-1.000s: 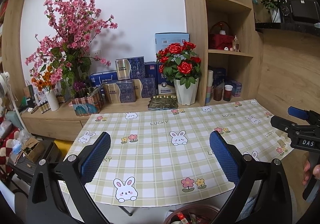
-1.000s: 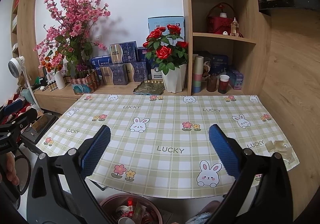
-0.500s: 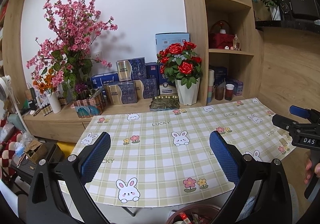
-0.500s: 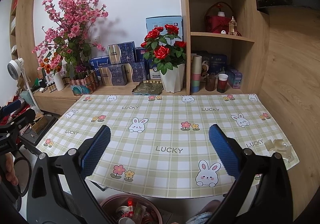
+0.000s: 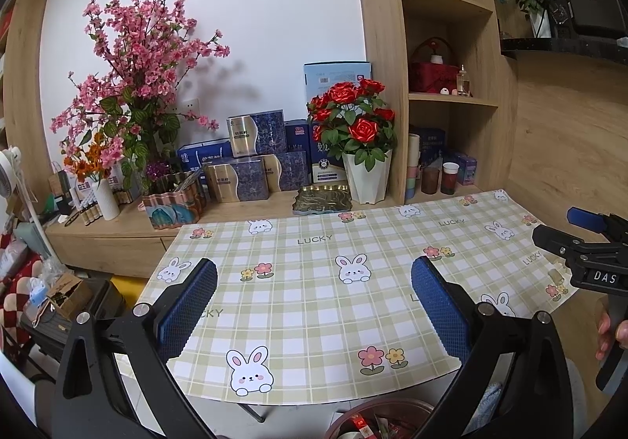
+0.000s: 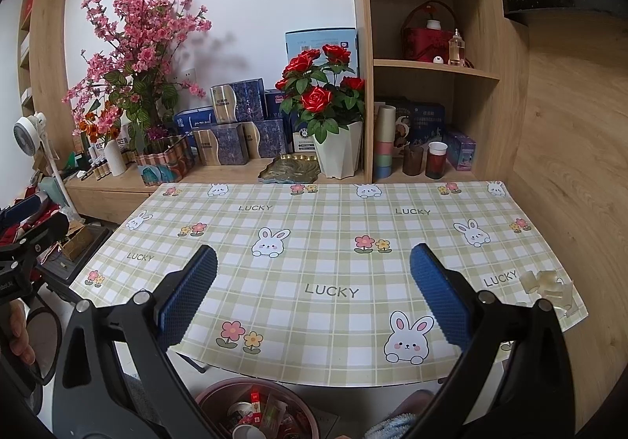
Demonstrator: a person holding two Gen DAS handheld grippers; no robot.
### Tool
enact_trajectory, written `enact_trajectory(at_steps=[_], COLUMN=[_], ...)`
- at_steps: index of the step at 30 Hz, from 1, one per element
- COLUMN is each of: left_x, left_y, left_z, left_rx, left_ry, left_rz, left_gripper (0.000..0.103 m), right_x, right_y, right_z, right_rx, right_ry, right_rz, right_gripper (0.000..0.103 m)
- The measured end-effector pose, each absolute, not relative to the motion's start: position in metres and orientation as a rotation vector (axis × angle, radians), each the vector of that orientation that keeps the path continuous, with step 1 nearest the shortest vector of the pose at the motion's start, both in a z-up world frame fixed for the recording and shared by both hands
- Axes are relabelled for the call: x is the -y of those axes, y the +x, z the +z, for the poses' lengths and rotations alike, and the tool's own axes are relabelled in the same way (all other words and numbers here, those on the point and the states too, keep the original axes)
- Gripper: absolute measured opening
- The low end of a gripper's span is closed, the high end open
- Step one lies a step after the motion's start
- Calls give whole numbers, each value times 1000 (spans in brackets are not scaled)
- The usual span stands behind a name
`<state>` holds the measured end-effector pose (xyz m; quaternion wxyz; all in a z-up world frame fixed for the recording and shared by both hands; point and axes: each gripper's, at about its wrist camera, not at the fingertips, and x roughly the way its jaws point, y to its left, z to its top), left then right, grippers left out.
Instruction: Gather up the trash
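My left gripper [image 5: 314,301] hovers open and empty over the near edge of a table [image 5: 298,211] covered by a green checked cloth with bunnies. My right gripper [image 6: 314,297] is open and empty too, over the same edge. Small clear plastic scraps [image 6: 545,282] lie on the table's near right corner, to the right of my right gripper. A round reddish trash bin [image 6: 255,411] holding wrappers and a cup stands on the floor below the table edge; its rim [image 5: 376,415] also shows in the left wrist view. Each gripper shows in the other's view: right gripper [image 5: 565,229], left gripper [image 6: 35,217].
A low wooden shelf behind the table carries a potted red rose [image 6: 325,113], pink blossom branches [image 6: 137,46], blue boxes [image 6: 235,117] and a gold tray [image 6: 290,168]. Cups [image 6: 435,160] stand in the shelving at the right. A fan [image 6: 27,136] and clutter are at the left.
Both grippers have barely shifted and stay open.
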<state>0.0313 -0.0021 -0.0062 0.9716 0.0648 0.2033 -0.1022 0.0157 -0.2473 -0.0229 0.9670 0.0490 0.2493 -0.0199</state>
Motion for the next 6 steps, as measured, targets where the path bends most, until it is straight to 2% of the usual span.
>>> enact_trajectory(at_steps=[6], left_x=[-1], left_y=[35], left_z=[-11], left_rx=[-424], left_ry=[136], left_rz=[-189], left_gripper=[97], right_x=[248], right_y=[16], right_z=[-27], right_rx=[-515], right_ry=[102], right_rz=[-45], right_gripper=[97])
